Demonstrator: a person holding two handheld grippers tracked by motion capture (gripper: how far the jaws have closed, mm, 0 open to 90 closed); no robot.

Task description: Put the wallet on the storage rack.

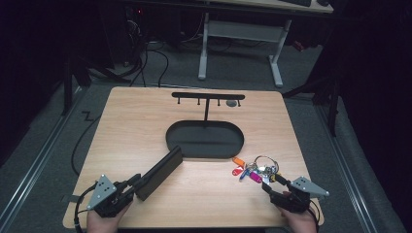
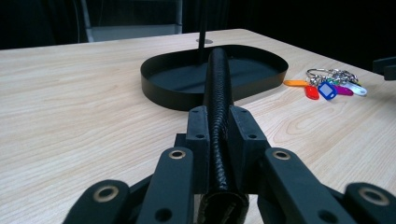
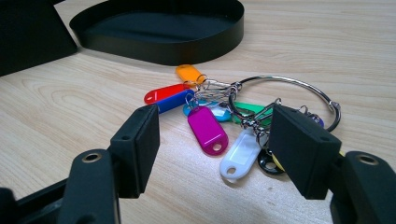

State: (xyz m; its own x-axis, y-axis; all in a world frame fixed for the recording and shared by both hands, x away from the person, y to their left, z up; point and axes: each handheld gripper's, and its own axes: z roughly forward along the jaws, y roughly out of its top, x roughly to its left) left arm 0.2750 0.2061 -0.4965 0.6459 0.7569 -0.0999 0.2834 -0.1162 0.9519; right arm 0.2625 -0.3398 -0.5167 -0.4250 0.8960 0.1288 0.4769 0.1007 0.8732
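I've got the left gripper (image 1: 130, 187) down at seven o'clock on the tabletop (image 1: 131, 126), jaws clamped tight on one end of a long black case (image 1: 159, 173). From the left gripper view the case (image 2: 218, 116) runs straight out from me towards the tray (image 2: 159, 88), textured like stitched leather, narrow and edge-up, gripped only at its near end. That's my worry: so much length hangs past the jaws that it could droop or twist in the grip, and its far tip sits just beside the tray wall, so a careless push forward would knock it against the rim.

Over at five o'clock the right gripper (image 1: 270, 187) has its jaws wide apart and holding nothing, the key bunch (image 1: 255, 170) just ahead of them. In the right gripper view the coloured tags (image 3: 208, 128) fan out loose on a big wire ring (image 3: 299, 86); closing on one slippery tag could let the rest swing free or slide away on the wood.

Farther out, at twelve o'clock, the oval black tray (image 1: 170, 141) carries a post with a hook bar (image 1: 208, 95) across the top.
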